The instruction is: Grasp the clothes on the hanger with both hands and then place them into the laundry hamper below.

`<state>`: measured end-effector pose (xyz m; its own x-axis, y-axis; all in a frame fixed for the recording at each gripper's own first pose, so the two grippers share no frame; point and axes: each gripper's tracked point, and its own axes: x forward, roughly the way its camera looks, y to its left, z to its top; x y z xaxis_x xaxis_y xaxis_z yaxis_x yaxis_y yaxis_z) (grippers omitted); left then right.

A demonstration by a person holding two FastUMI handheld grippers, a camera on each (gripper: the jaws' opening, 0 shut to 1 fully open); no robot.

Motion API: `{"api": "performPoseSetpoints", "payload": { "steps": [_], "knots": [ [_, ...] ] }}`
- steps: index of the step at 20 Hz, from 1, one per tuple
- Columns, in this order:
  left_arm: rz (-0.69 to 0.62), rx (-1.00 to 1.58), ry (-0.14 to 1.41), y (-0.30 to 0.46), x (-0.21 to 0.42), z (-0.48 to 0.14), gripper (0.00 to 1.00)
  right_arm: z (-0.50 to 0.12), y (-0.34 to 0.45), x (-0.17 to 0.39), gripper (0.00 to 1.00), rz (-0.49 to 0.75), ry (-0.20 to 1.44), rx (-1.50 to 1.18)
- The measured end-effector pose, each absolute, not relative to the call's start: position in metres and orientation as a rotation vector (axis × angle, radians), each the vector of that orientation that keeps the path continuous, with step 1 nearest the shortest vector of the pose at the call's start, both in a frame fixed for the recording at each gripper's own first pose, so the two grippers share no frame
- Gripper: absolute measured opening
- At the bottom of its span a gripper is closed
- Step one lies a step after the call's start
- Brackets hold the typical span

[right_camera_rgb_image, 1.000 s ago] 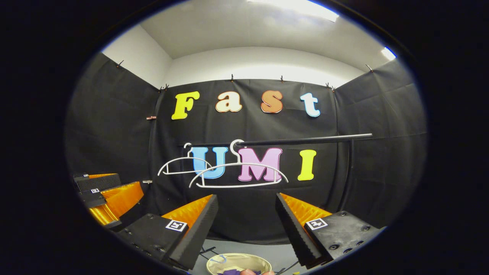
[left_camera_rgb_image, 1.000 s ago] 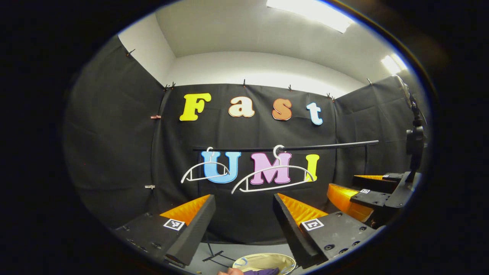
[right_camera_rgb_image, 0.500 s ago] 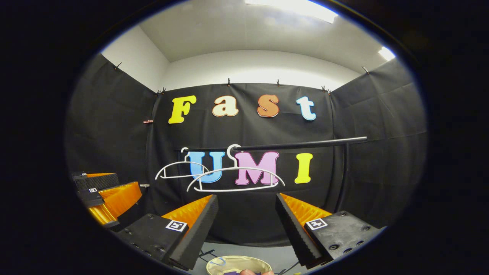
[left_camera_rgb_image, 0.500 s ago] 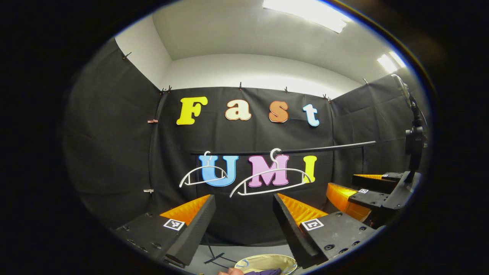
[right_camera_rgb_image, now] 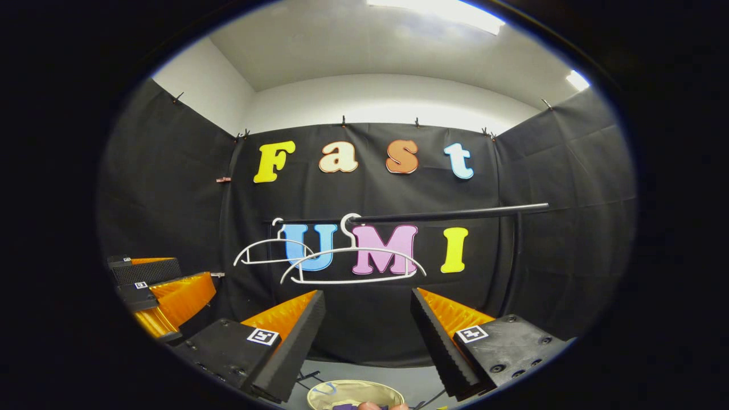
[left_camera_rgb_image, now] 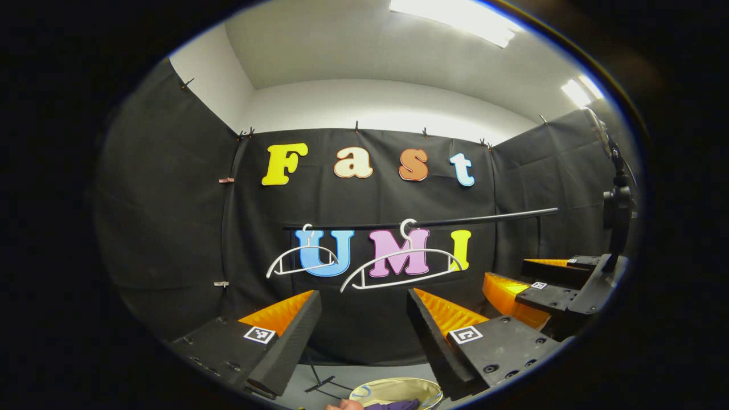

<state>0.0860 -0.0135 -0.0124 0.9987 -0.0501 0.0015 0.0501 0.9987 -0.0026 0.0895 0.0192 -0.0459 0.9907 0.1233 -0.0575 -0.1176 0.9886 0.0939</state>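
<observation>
Two bare white hangers [left_camera_rgb_image: 302, 259] [left_camera_rgb_image: 398, 265] hang on a black rod [left_camera_rgb_image: 484, 218] in front of the back cloth. In the right gripper view the same hangers [right_camera_rgb_image: 272, 252] [right_camera_rgb_image: 353, 266] hang on the rod [right_camera_rgb_image: 455, 212]. Far below, a round beige hamper [left_camera_rgb_image: 398, 388] [right_camera_rgb_image: 353, 390] holds a purple garment [left_camera_rgb_image: 393, 405] [right_camera_rgb_image: 343, 406]. My left gripper [left_camera_rgb_image: 362, 293] is open with nothing between its fingers. My right gripper [right_camera_rgb_image: 367, 293] is open too, and it shows at the right of the left gripper view [left_camera_rgb_image: 521, 279]. The left gripper [right_camera_rgb_image: 165, 279] shows at the left of the right gripper view.
Black cloth walls close the booth on three sides. A black stand with a mount [left_camera_rgb_image: 618, 210] rises at the far right. The rod's upright post [right_camera_rgb_image: 515, 256] stands at the right, and its thin feet [left_camera_rgb_image: 319, 382] rest on the grey floor beside the hamper.
Both views drift only slightly. The grippers stay open, the hangers stay bare, and the garment stays in the hamper.
</observation>
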Motion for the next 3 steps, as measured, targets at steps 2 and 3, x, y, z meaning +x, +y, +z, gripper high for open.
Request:
{"api": "performPoseSetpoints", "payload": {
  "steps": [2,3],
  "knots": [
    [-0.053,-0.008,-0.003,-0.0134,0.0866,-0.0119,0.95,-0.0459,0.0188,0.0899,0.97,0.119,0.059,0.089],
    [-0.055,-0.01,-0.002,-0.0142,0.0862,-0.0118,0.95,-0.0462,0.0195,0.0894,0.97,0.119,0.059,0.088]
  ]
}}
